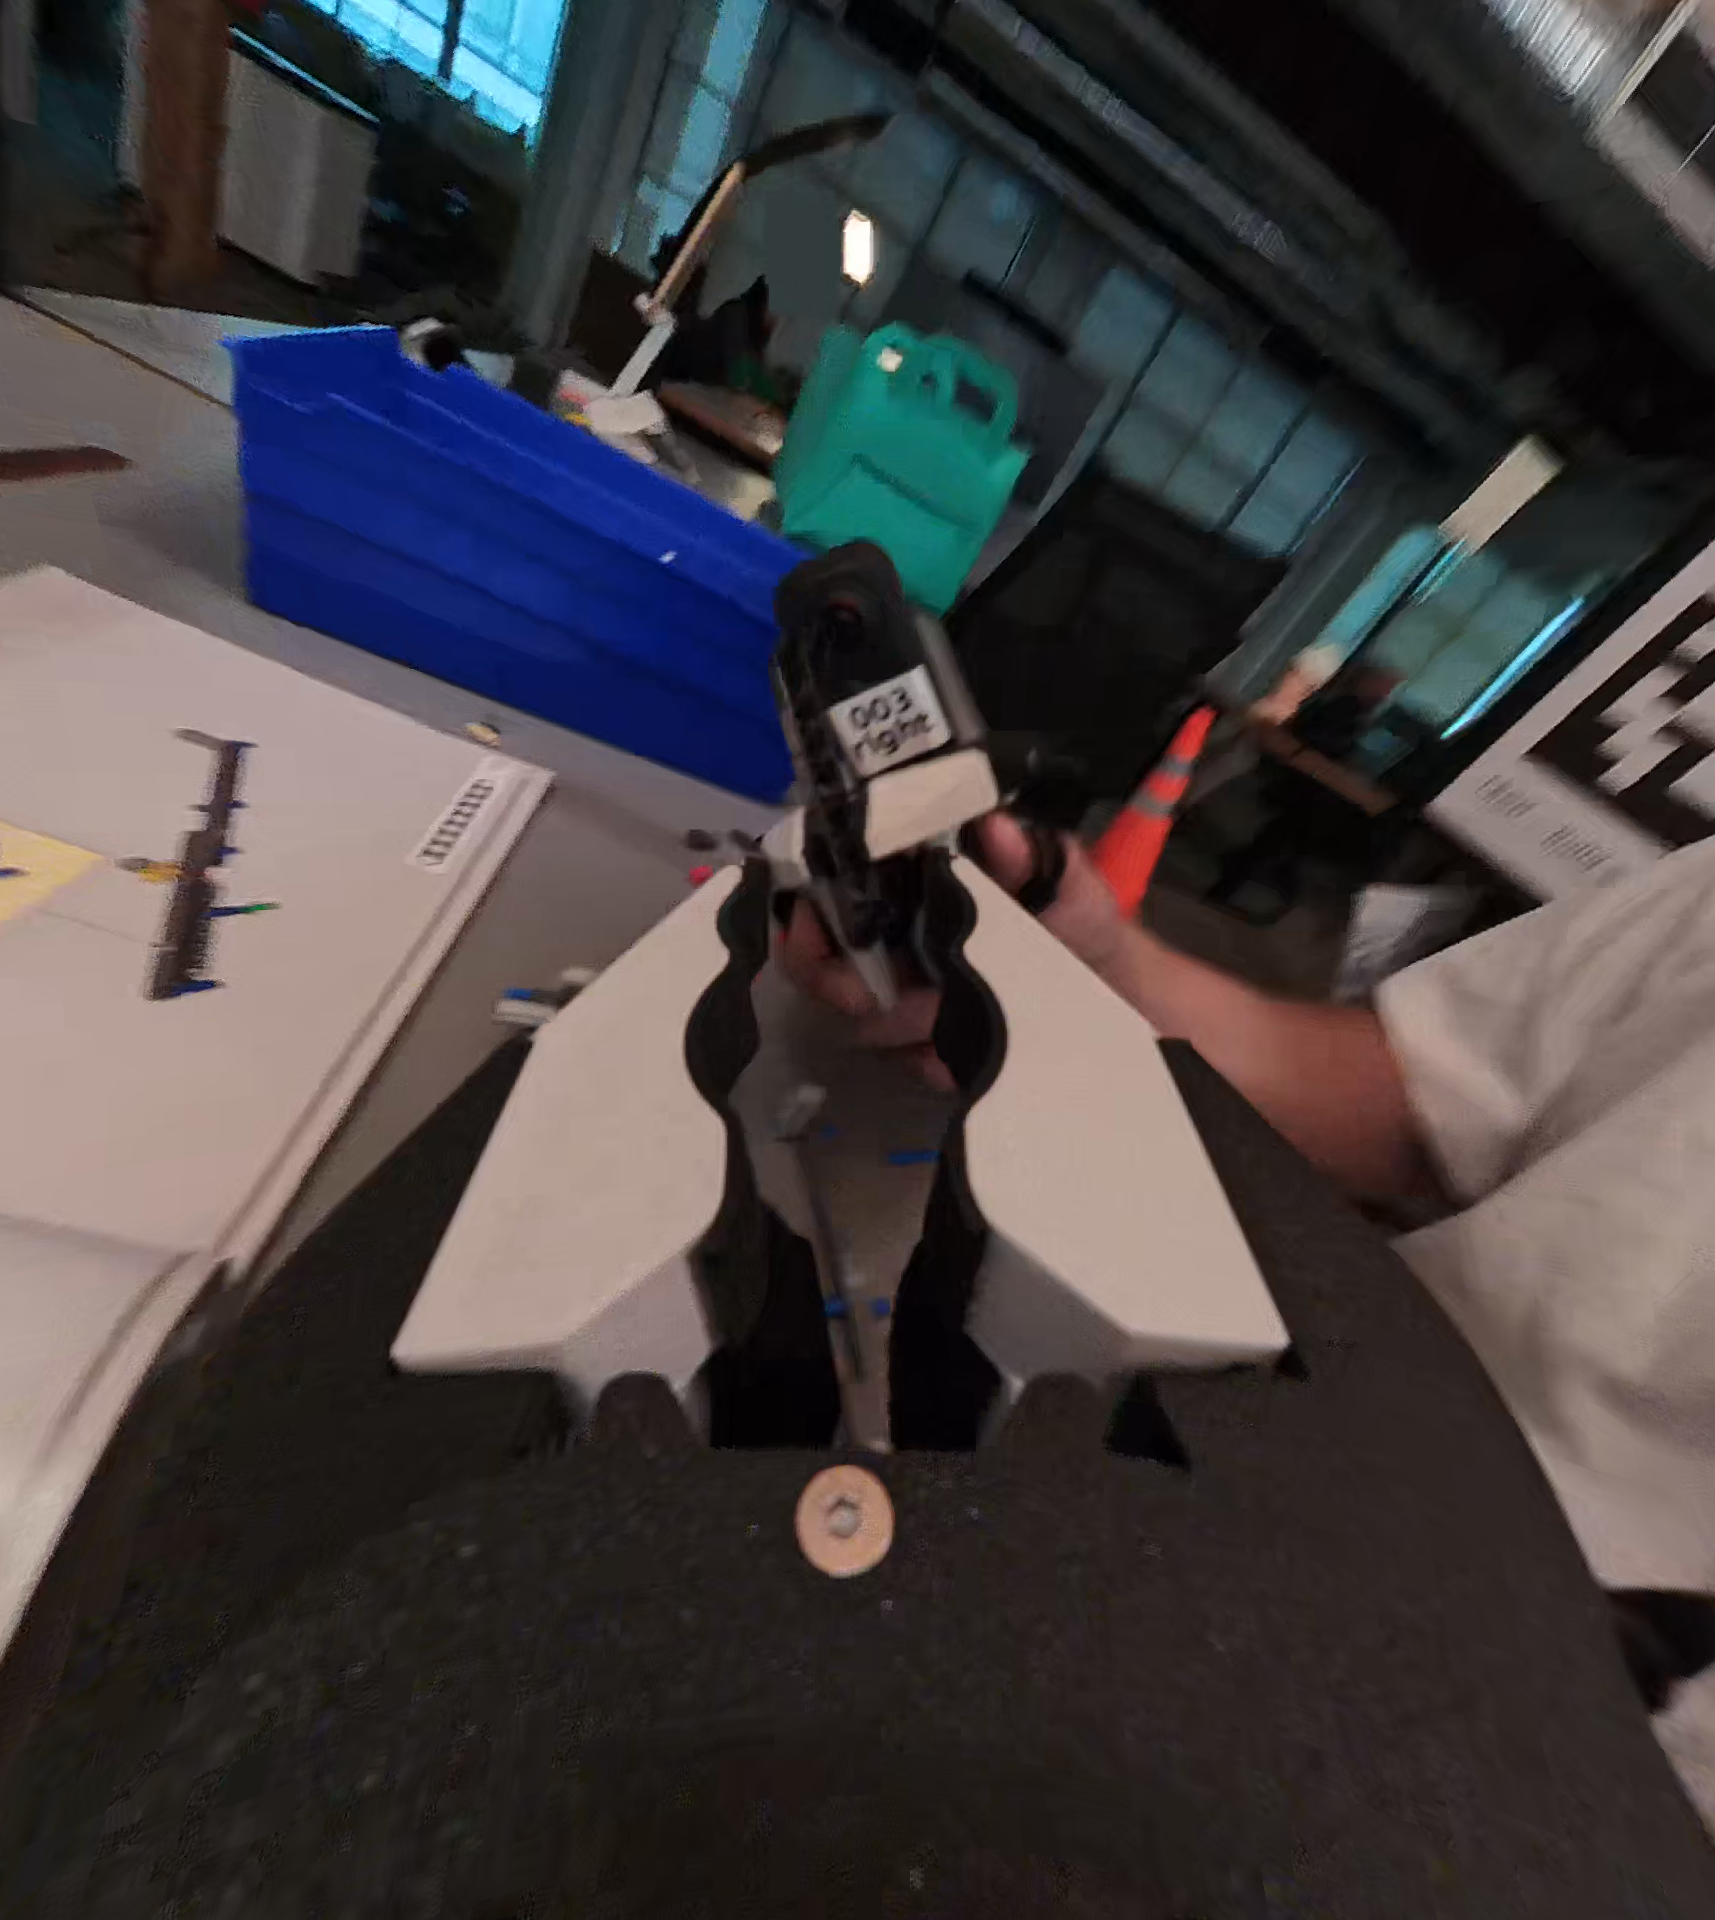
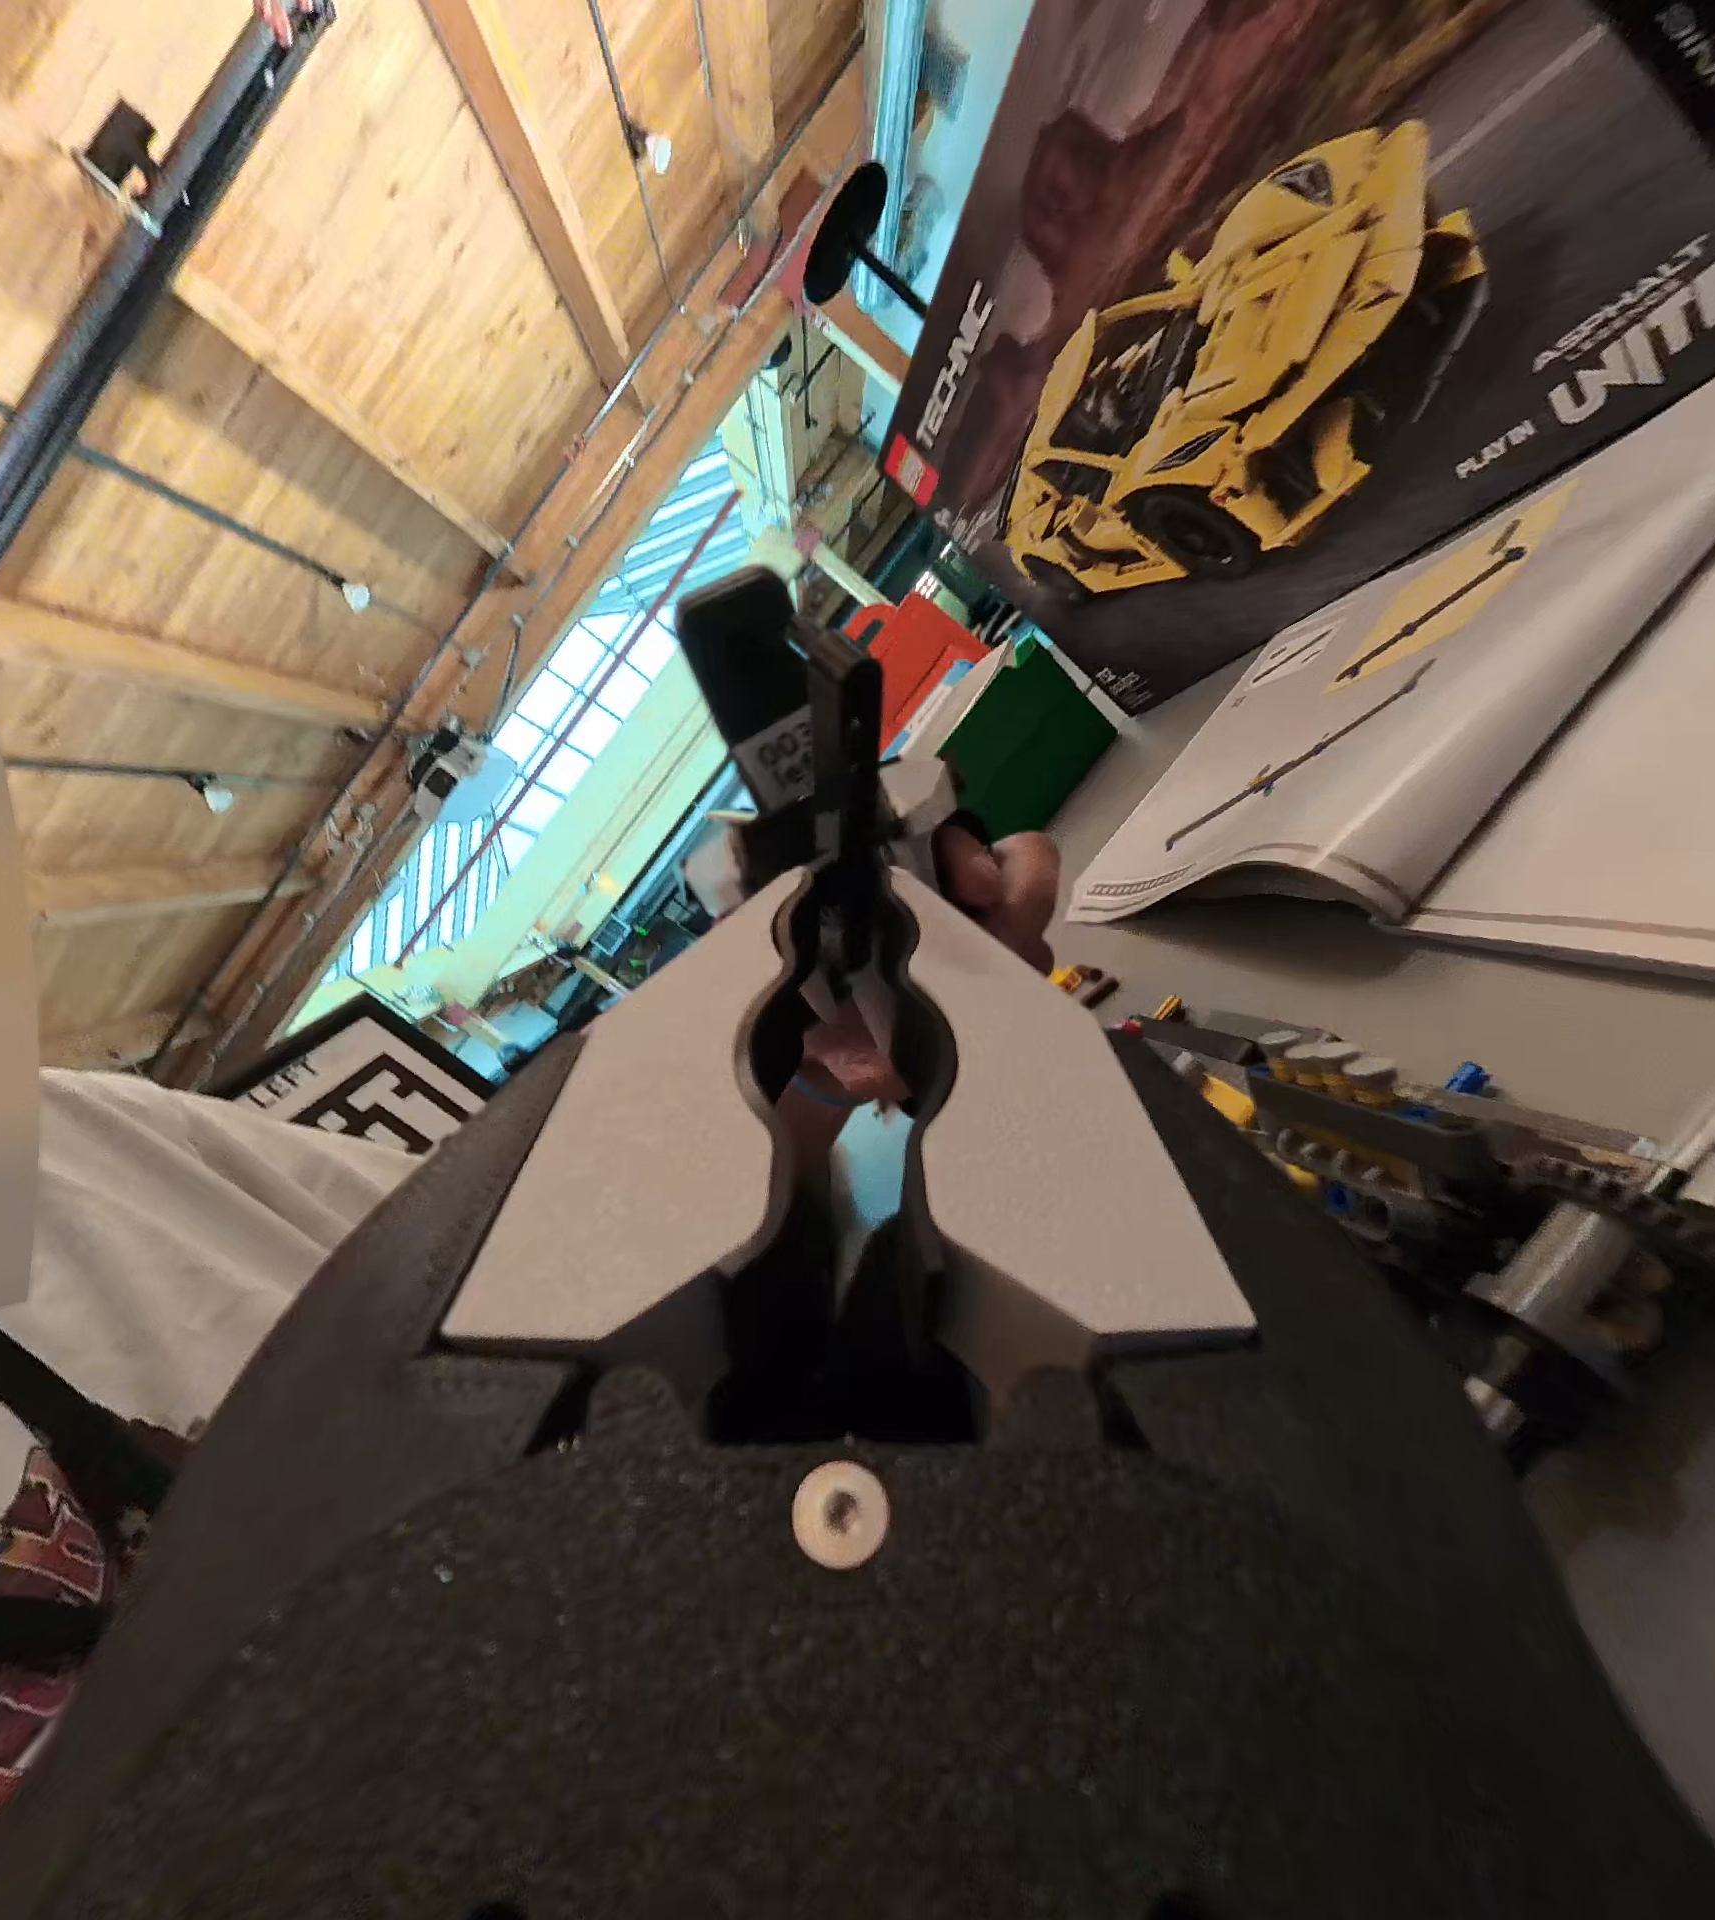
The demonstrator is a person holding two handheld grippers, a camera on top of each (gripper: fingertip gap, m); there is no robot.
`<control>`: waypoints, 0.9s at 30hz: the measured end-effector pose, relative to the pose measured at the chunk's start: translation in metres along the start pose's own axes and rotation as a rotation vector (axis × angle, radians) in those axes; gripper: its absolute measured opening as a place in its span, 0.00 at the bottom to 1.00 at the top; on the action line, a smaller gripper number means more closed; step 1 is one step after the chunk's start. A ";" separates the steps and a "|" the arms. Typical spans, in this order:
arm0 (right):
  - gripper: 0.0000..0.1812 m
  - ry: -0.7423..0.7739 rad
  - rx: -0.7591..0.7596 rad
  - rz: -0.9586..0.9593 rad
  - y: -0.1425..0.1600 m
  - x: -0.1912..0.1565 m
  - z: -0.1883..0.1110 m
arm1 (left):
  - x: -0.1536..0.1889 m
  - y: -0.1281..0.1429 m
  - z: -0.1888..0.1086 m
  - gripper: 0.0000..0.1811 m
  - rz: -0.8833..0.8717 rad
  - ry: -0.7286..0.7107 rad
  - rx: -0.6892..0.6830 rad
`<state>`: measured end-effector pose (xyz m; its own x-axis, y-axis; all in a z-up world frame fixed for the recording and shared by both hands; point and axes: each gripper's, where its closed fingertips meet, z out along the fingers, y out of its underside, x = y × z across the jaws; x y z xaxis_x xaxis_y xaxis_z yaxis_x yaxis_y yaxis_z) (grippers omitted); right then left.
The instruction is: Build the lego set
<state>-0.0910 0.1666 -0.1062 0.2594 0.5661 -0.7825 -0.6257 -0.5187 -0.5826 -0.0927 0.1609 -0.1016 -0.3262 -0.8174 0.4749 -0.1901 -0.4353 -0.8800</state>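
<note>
My left gripper [image 1: 848, 904] and right gripper [image 2: 848, 904] point at each other in the air, tips almost meeting. A long black beam with blue pins [image 1: 827, 790] runs along both gaps. In the left wrist view its thin lower part lies between my left pads down to the throat. In the right wrist view the beam [image 2: 848, 769] sticks out past my right fingertips and across the left gripper [image 2: 853, 831]. Both sets of jaws stand narrowly apart around it. The right gripper [image 1: 853, 831] is held by a hand.
An open instruction booklet [image 1: 157, 831] lies on the grey table, also seen in the right wrist view [image 2: 1455, 748]. A blue bin [image 1: 479, 551] stands behind it. The set box [image 2: 1300, 312] leans at the back. A part-built grey chassis [image 2: 1455, 1174] and loose pieces [image 2: 1081, 977] lie nearby. My left and right fingertips are right by each other.
</note>
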 end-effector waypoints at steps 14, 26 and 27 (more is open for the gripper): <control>0.05 0.107 0.015 -0.125 -0.005 0.008 -0.002 | -0.011 0.021 0.017 0.04 0.173 -0.160 -0.096; 0.16 0.473 0.135 -0.794 -0.044 0.012 -0.033 | -0.010 0.006 -0.022 0.03 -0.698 0.252 0.004; 0.16 0.518 0.112 -0.889 -0.043 0.014 -0.032 | -0.011 0.007 -0.023 0.03 -0.723 0.261 0.005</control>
<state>-0.0375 0.1763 -0.0989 0.9295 0.3568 -0.0933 -0.1113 0.0301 -0.9933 -0.1119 0.1759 -0.1129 -0.3304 -0.2135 0.9194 -0.4355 -0.8297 -0.3492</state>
